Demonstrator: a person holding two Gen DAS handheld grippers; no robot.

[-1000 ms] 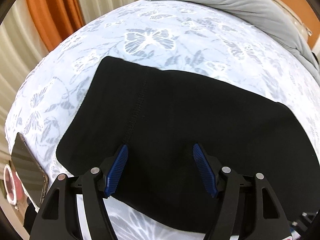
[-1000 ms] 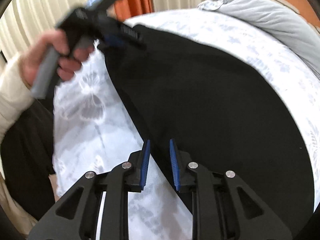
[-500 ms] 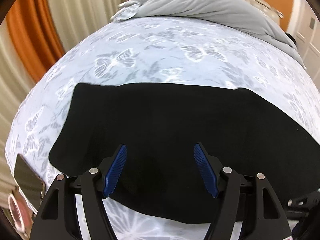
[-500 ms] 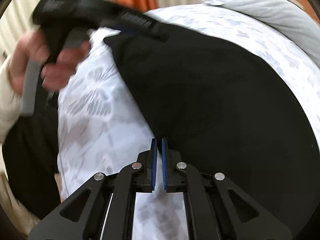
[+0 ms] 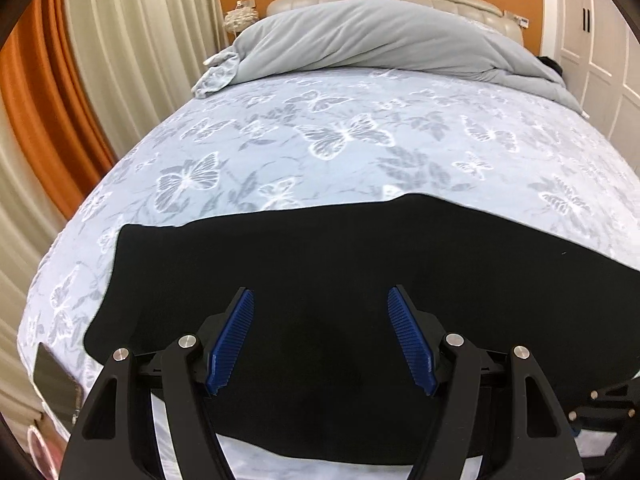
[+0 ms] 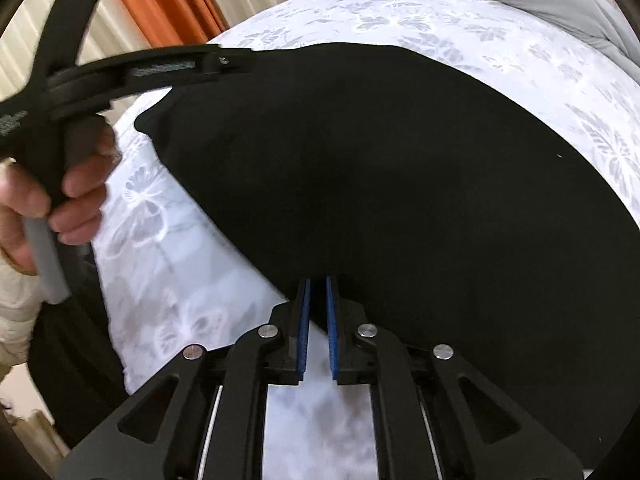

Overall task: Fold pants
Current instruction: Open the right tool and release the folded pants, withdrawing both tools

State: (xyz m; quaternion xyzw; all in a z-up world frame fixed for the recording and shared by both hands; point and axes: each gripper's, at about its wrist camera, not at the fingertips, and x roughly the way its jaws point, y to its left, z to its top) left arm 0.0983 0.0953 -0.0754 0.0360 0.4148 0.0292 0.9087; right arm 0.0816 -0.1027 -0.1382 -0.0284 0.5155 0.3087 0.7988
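Left gripper point(image 5: 320, 336), fingers spread wide, hovers above the black pants point(image 5: 328, 272) lying flat on the bed point(image 5: 360, 136). My right gripper point(image 6: 316, 320), nearly shut, seems to pinch their near edge. Judged step: a fold; next, the left must grip too.

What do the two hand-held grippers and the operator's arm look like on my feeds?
Both are matte black, with open triangular cut-outs in the linkage arms and silver pivot pins. The left hand-held gripper and the right hand-held gripper each carry ridged blue pads. The left one has a grey handle and blurred white lettering on its body. The left hand is bare, above a cream sleeve.
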